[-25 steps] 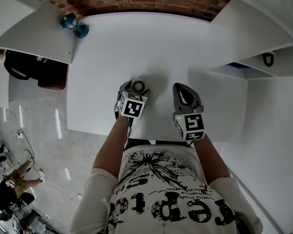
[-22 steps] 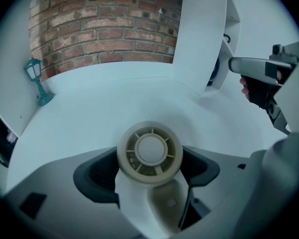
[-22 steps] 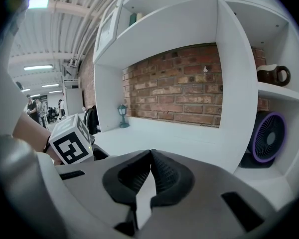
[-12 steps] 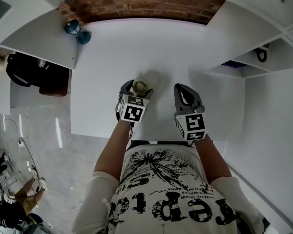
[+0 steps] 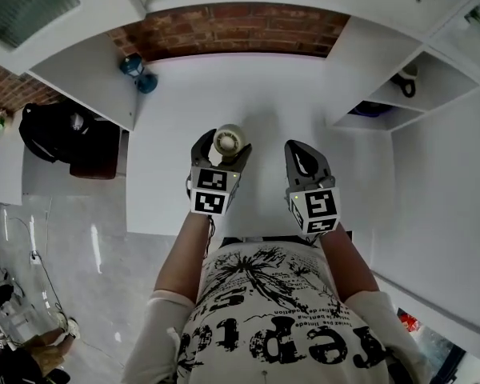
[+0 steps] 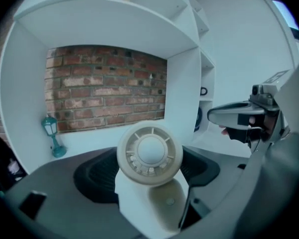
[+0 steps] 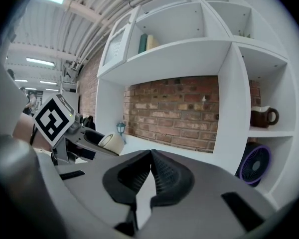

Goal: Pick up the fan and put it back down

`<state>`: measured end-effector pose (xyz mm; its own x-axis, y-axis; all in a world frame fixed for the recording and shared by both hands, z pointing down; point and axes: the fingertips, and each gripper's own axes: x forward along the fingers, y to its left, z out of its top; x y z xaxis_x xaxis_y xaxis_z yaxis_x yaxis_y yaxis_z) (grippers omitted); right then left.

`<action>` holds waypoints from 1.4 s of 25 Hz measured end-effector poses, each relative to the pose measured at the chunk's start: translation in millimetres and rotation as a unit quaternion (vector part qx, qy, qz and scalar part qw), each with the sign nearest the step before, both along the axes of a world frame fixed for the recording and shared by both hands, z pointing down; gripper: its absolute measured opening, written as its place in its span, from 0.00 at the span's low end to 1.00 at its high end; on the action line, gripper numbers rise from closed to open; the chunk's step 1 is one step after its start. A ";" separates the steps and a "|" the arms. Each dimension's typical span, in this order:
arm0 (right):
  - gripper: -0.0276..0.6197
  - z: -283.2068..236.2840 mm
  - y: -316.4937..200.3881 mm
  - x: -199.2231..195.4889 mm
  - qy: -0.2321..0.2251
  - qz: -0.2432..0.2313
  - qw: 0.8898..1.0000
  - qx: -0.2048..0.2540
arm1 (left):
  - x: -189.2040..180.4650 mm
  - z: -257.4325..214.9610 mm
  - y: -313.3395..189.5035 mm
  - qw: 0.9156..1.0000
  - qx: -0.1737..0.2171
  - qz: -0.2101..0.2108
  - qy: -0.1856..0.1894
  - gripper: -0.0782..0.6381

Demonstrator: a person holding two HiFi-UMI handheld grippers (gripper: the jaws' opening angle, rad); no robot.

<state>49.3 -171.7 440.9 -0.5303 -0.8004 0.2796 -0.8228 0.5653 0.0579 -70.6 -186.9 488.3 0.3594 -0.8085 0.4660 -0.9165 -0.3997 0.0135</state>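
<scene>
Cream fan point(image 6: 150, 155) gripped between jaws of left tool point(image 5: 223, 144), round grille turned back toward tool. Fan held over near middle of white bench point(image 5: 264, 78). Right tool point(image 7: 151, 158) closed, nothing held, positioned just right of fan. Teal lantern point(image 5: 136, 70) stood at far left of bench.

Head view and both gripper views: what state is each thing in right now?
Beige fan: gripped between the fingers of the left gripper, grille facing its camera.
Left gripper: shut on the beige fan.
Right gripper: fingers together, empty.
Teal lantern: standing upright.
Brown mug: upright.
Purple fan: standing upright.
</scene>
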 end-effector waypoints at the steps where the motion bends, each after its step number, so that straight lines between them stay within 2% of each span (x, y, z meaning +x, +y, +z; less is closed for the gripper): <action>1: 0.07 -6.9 2.5 -0.8 -0.003 0.003 1.000 0.006 | -2.2 -11.6 2.7 1.000 0.013 0.003 0.001 0.64; 11: 0.07 -68.8 33.8 -4.7 -0.017 0.027 0.997 0.072 | -30.2 -108.0 46.5 0.992 0.122 0.023 0.015 0.64; 22: 0.07 -123.7 66.3 -12.3 -0.031 0.033 0.991 0.123 | -56.6 -200.9 102.0 0.966 0.248 0.041 0.053 0.64; 28: 0.07 -135.6 74.9 -14.9 -0.032 0.028 0.989 0.138 | -61.3 -211.2 114.1 0.960 0.268 0.044 0.063 0.64; 35: 0.07 -133.0 71.0 -15.1 -0.035 0.027 0.989 0.138 | -58.4 -205.7 108.7 0.962 0.262 0.046 0.057 0.64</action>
